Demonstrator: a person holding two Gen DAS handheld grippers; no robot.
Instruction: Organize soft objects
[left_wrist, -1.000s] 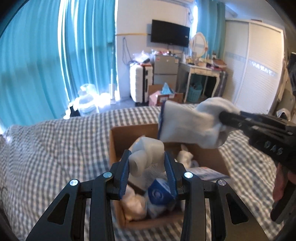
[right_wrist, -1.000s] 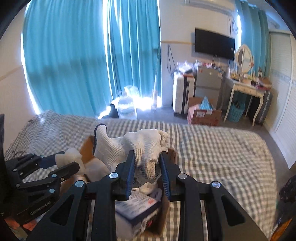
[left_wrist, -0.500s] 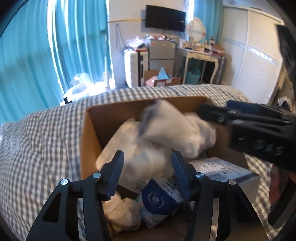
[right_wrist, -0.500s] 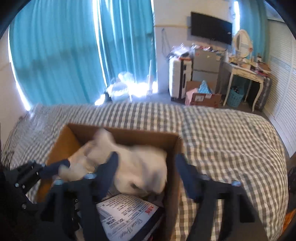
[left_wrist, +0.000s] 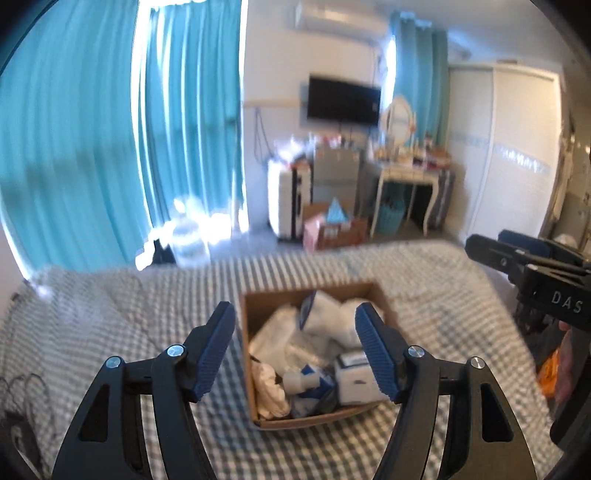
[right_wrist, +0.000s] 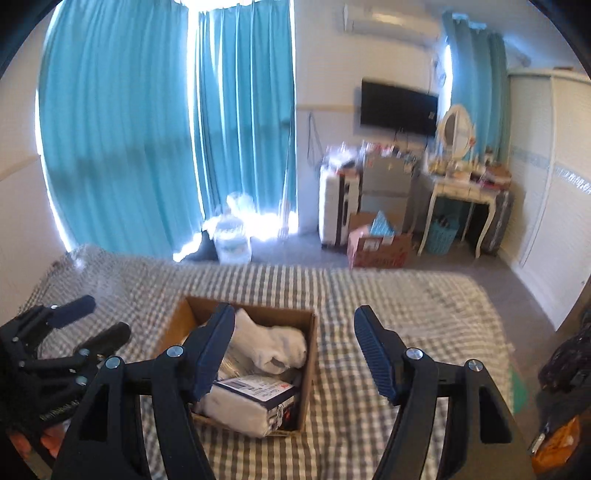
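Socks (right_wrist: 273, 345) lie on top of the cardboard box (right_wrist: 309, 354) on the checked bed (right_wrist: 406, 295). Your left gripper (left_wrist: 295, 350) and right gripper (right_wrist: 293, 350) are both spread wide, empty. They look light and floppy; pinch a bunched fold.

This is a lived-in bedroom in a home. A bed with a grey-and-white checked cover (right_wrist: 388, 295) fills the foreground. Teal curtains (right_wrist: 147, 129) hang floor-length over a bright window. On the far wall are a flat-screen television (right_wrist: 399, 107) and an air conditioner (right_wrist: 388, 18). Below them stand a white suitcase (right_wrist: 336, 206), a small grey fridge (right_wrist: 386, 188) and a white dressing table (right_wrist: 465, 192) cluttered with bottles and topped by an oval mirror (right_wrist: 455, 129). A white wardrobe (left_wrist: 513, 147) lines the right wall.
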